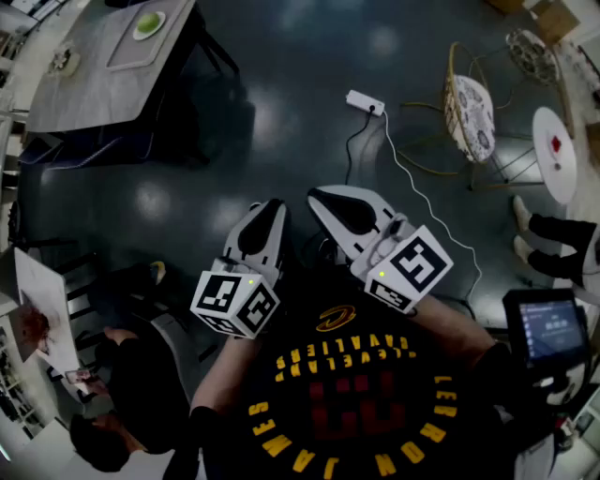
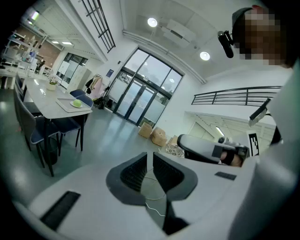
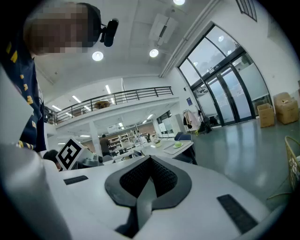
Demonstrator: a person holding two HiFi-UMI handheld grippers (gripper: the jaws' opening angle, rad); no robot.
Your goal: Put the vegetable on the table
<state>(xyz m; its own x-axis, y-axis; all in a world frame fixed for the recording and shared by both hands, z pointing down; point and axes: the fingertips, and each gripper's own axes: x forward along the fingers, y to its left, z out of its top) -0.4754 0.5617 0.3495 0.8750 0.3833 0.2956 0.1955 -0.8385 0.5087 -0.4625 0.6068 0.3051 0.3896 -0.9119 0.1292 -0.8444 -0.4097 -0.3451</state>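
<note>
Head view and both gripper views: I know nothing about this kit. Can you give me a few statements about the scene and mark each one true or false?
1. The right gripper has its jaws shut, with nothing between them. True.
2. The left gripper is holding the green vegetable. False: the vegetable lies on a plate on the far table, and nothing is between the left jaws.
3. A white power strip lies on the dark floor, with a cable running from it. True.
4. Both grippers rest on the table. False: they are held in the air in front of the person's chest, above the floor and well away from the table.
</note>
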